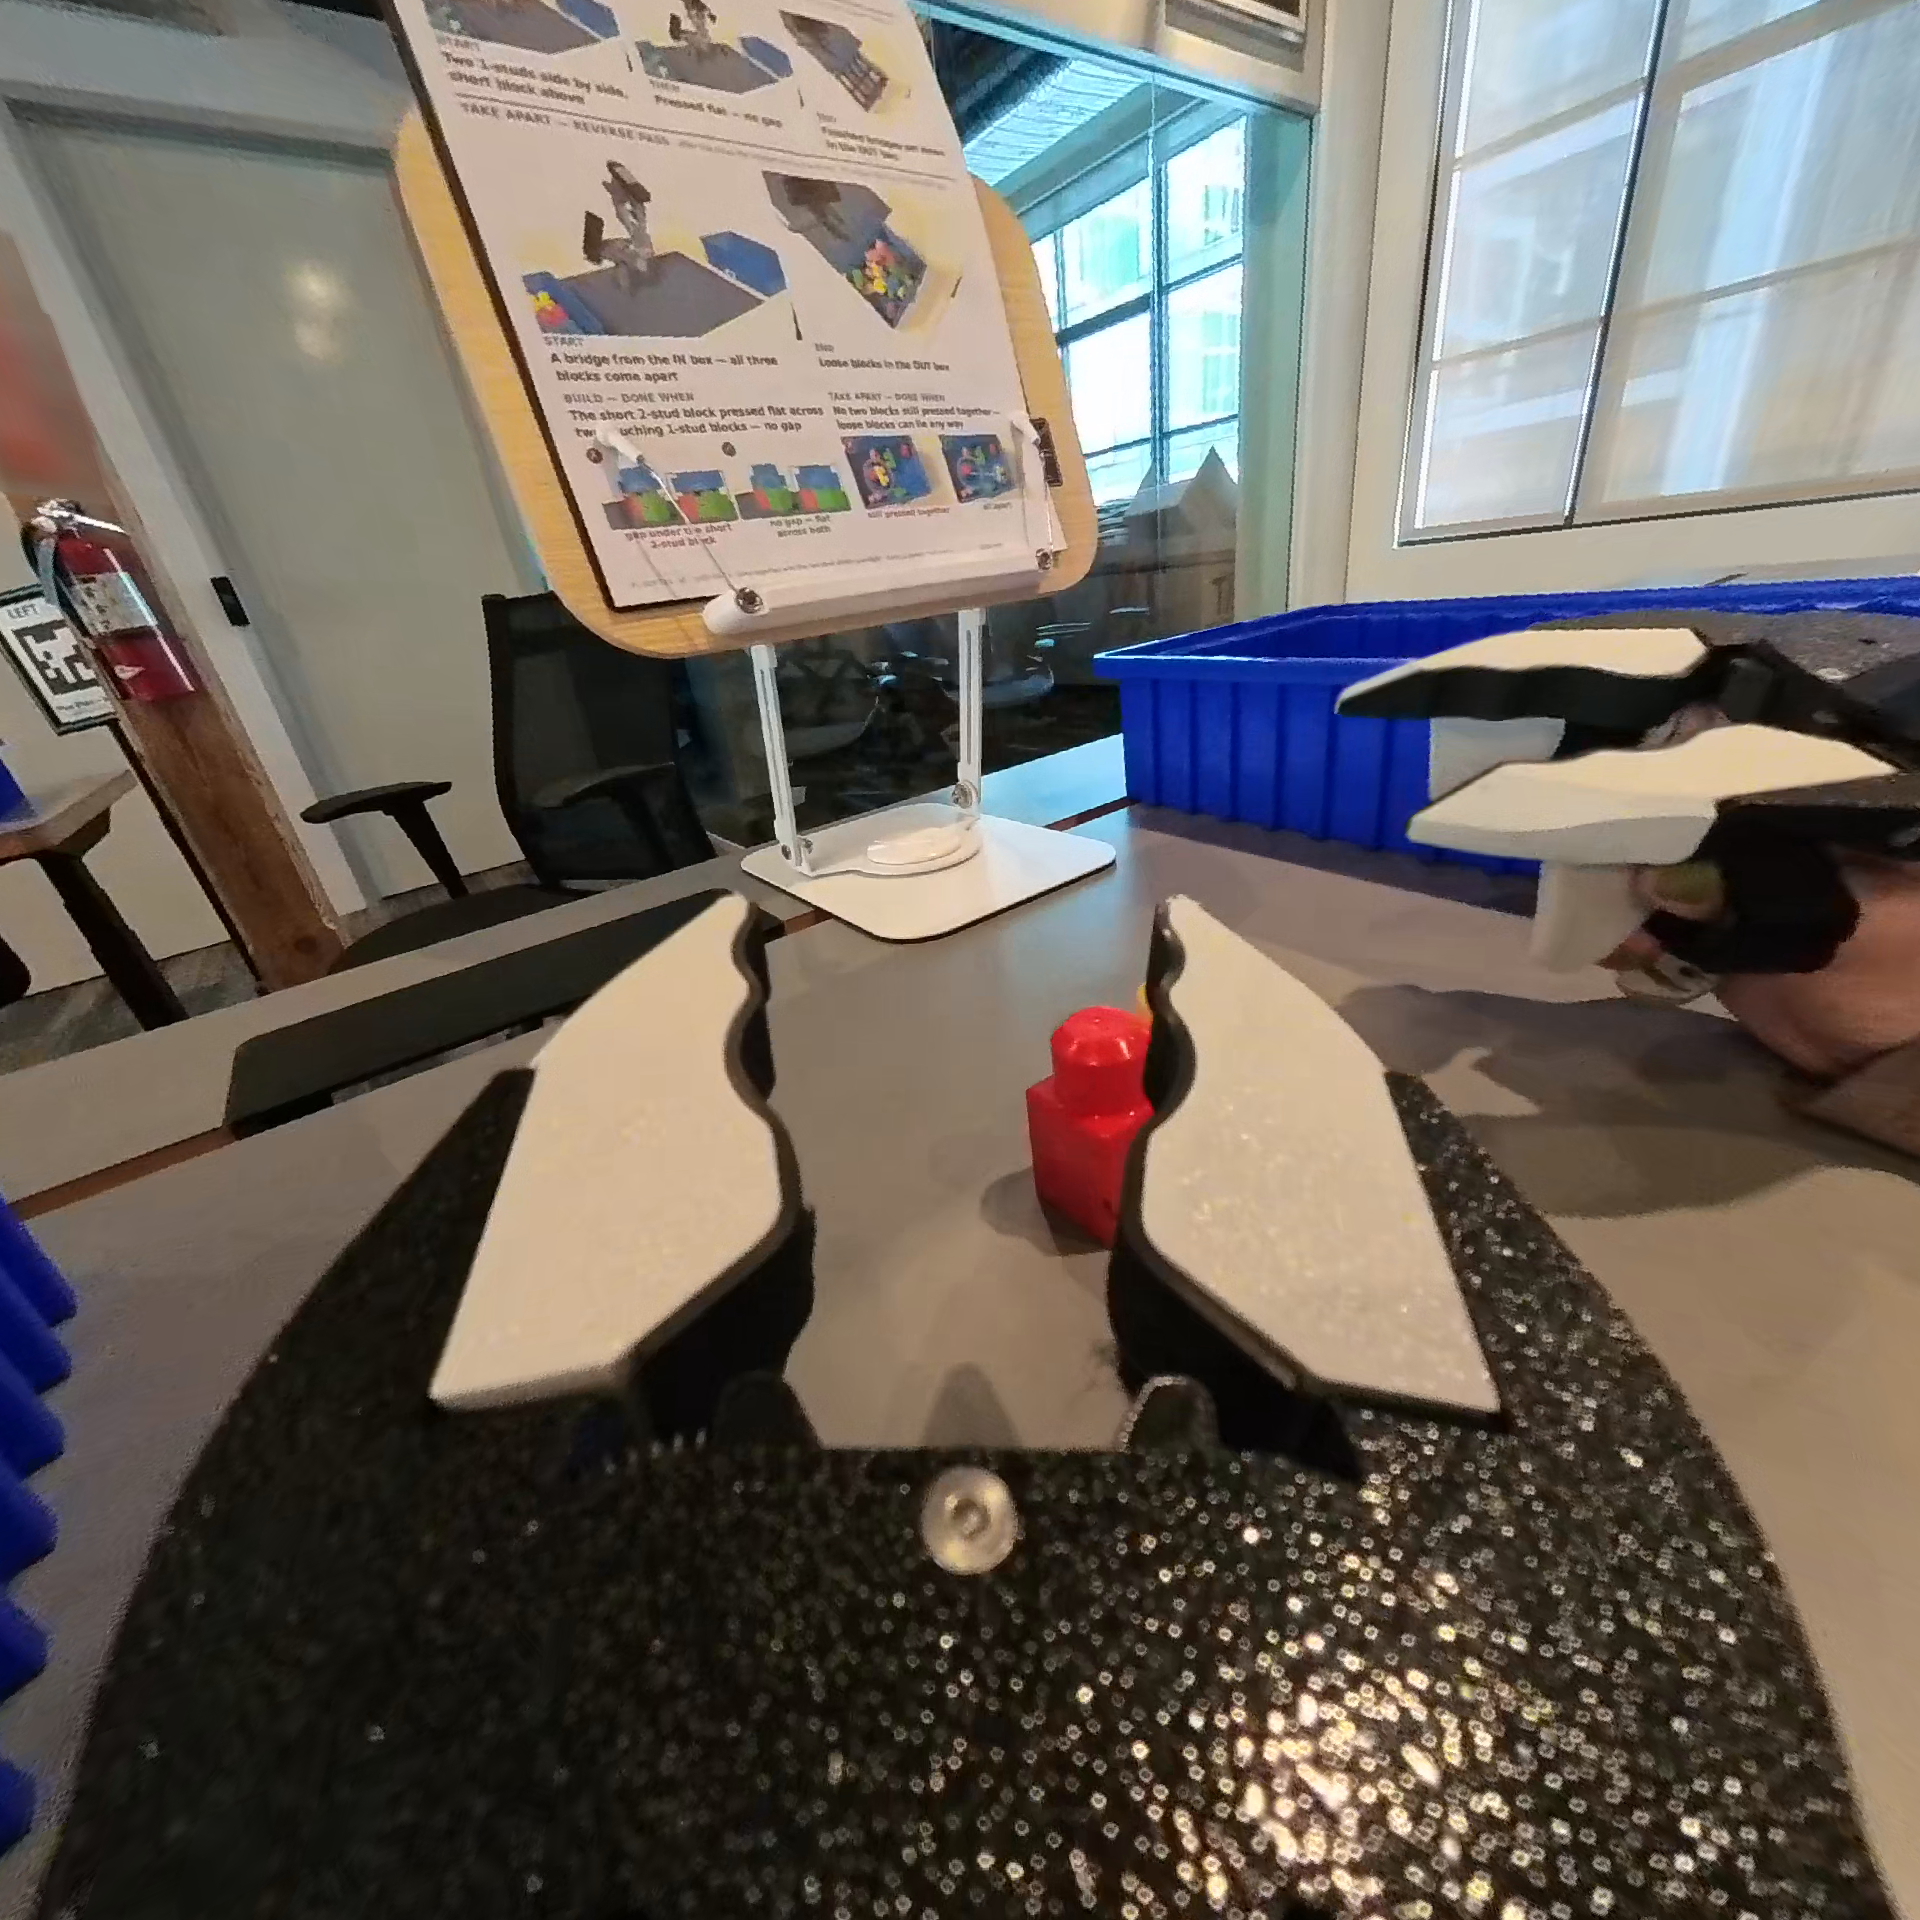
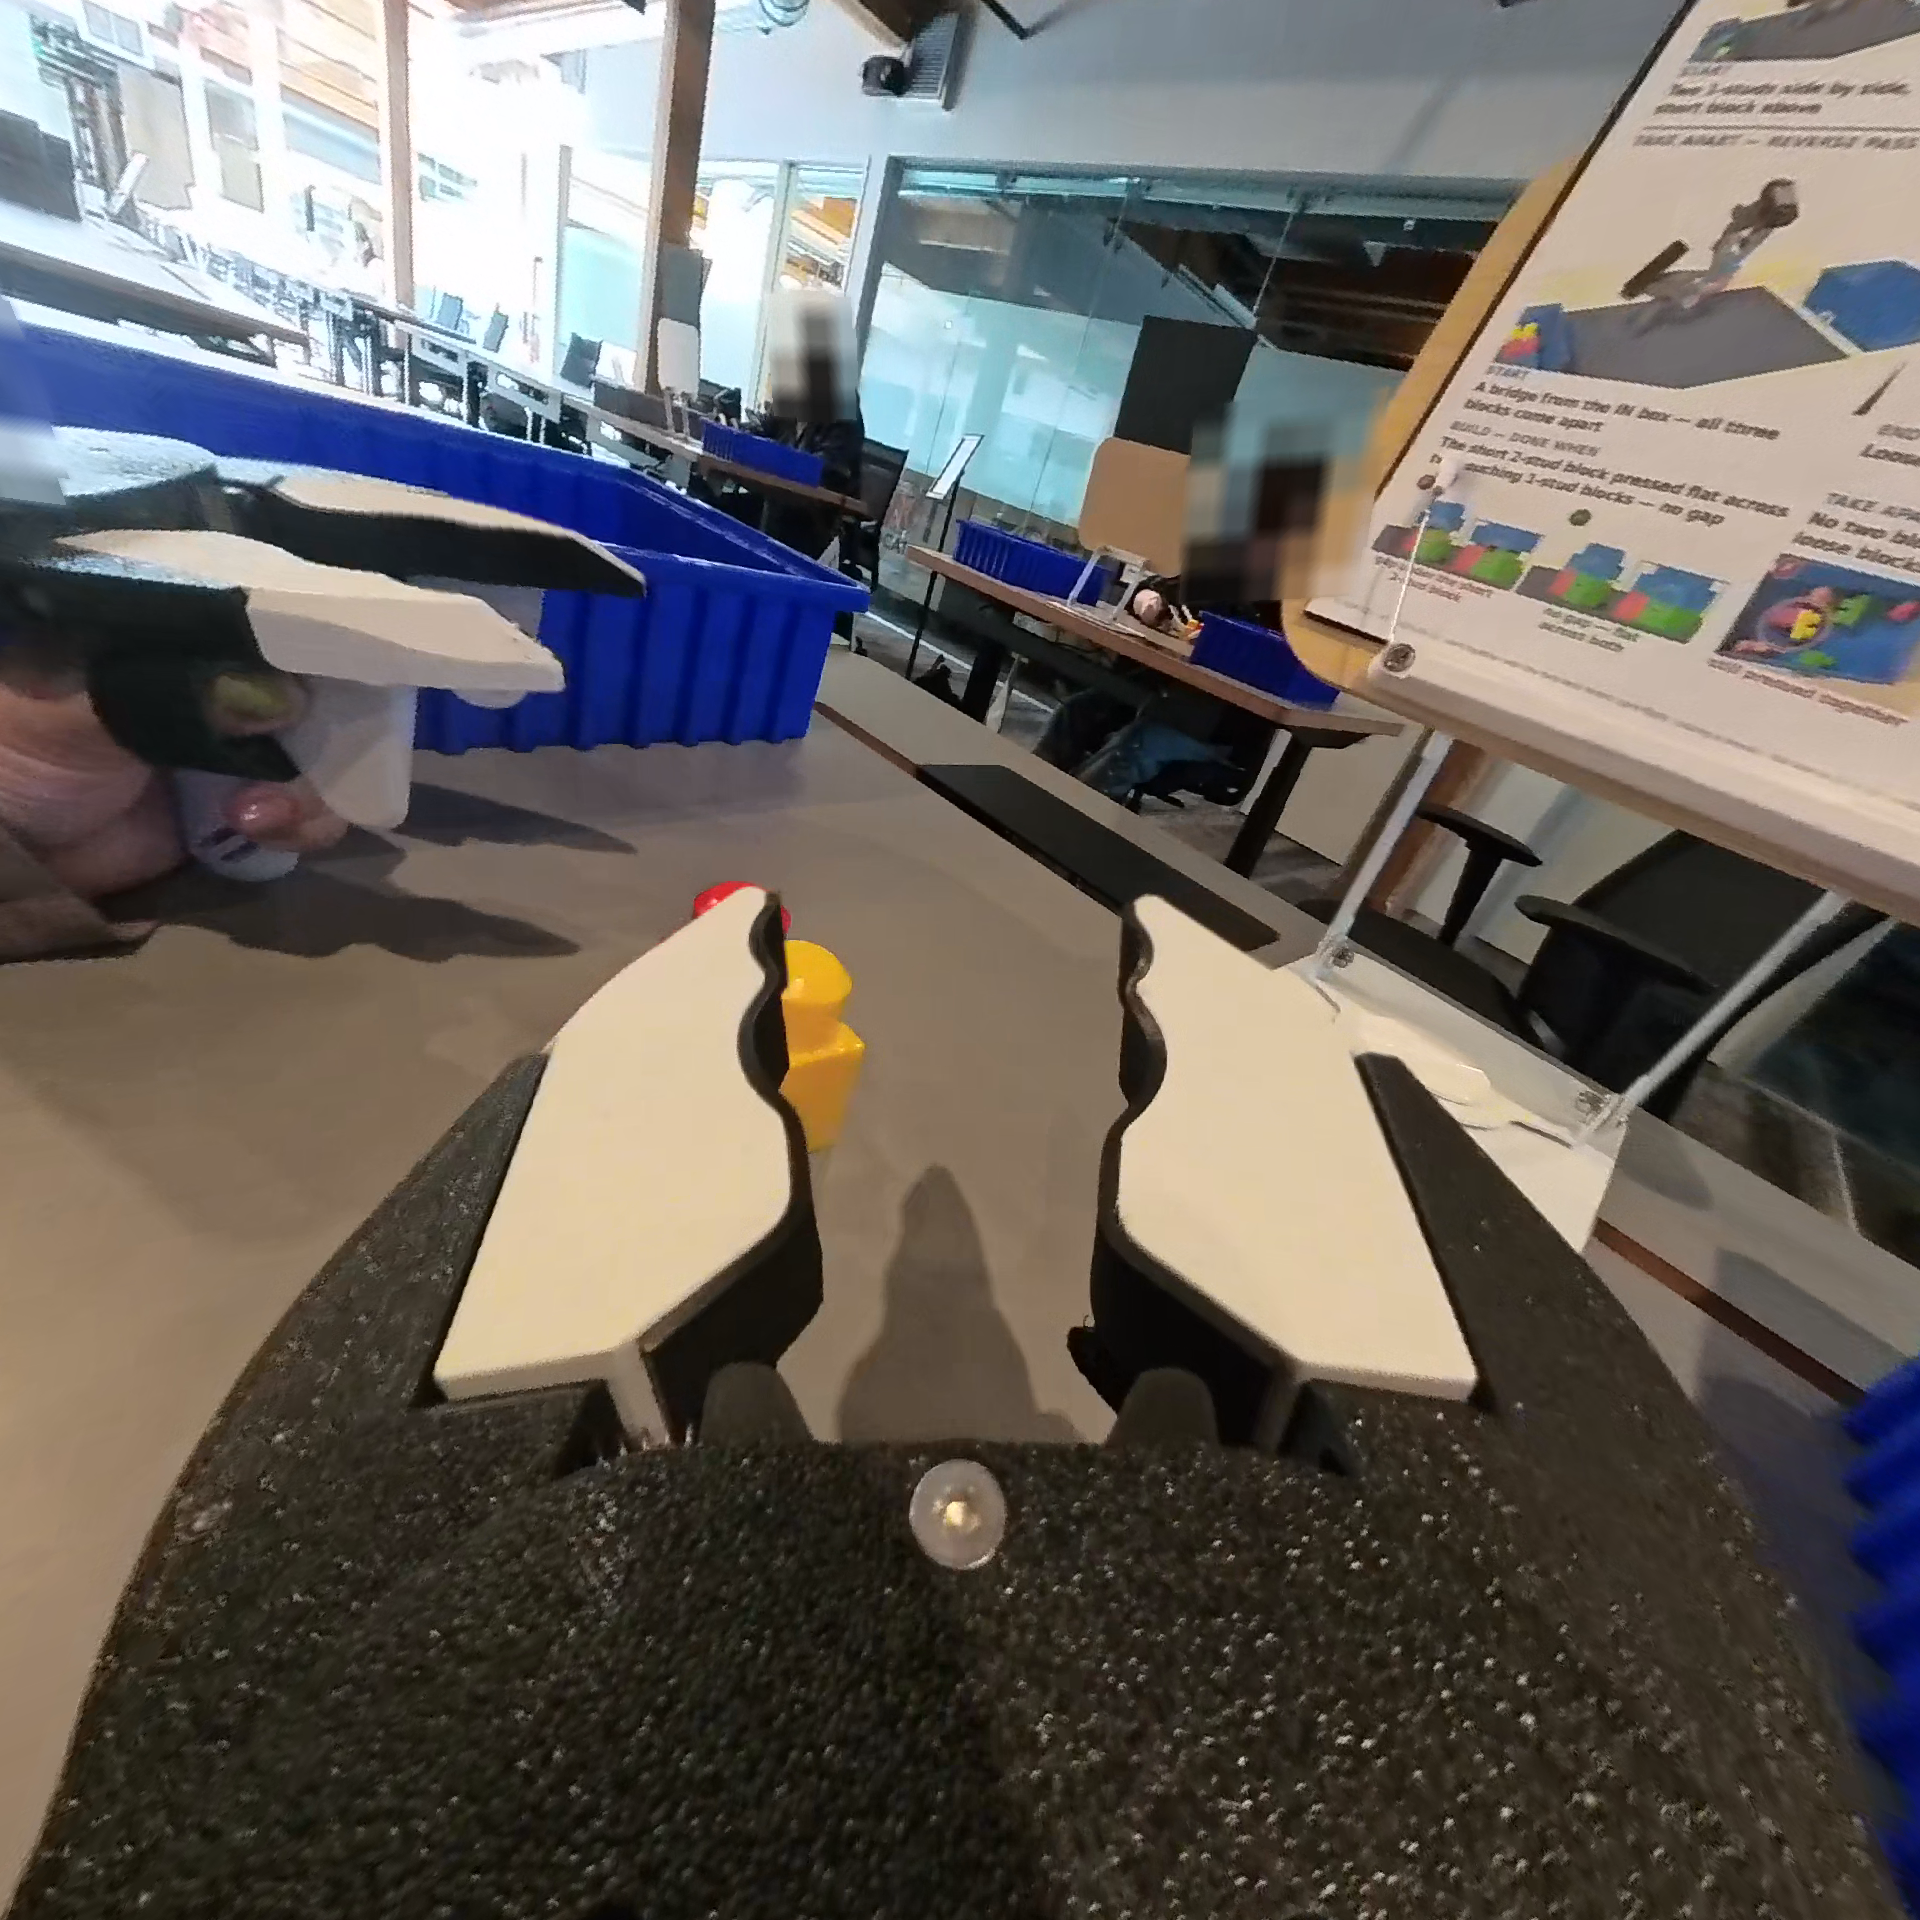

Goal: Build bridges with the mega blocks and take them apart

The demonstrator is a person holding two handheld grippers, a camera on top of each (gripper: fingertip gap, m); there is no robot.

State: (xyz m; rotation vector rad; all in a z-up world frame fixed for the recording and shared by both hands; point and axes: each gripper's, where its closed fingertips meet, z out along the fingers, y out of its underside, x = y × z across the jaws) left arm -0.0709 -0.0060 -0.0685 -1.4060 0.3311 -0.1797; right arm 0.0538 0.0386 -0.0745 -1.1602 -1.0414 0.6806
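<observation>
A red one-stud block (image 1: 1091, 1127) stands upright on the grey table (image 1: 935, 1039), against the inner edge of my left gripper's right finger (image 1: 1299, 1195). A sliver of the yellow block (image 1: 1144, 994) shows behind that finger. My left gripper (image 1: 956, 925) is open and empty. In the right wrist view a yellow one-stud block (image 2: 821, 1039) stands by the inner edge of the left finger (image 2: 644, 1143); the red block's stud (image 2: 720, 896) peeks over its tip. My right gripper (image 2: 951, 914) is open and empty. Each gripper shows in the other's view (image 1: 1382, 769) (image 2: 597, 623), held above the table.
A blue bin (image 1: 1247, 727) stands at the table's far right; another blue bin (image 2: 675, 634) stands on the left. A ribbed blue wall (image 1: 21, 1455) (image 2: 1886, 1558) is at each view's edge. An instruction board on a white stand (image 1: 925, 873) (image 2: 1662, 468) is at the back. The yellow one-stud block (image 2: 821, 1039) is about 7 cm from my right fingertips.
</observation>
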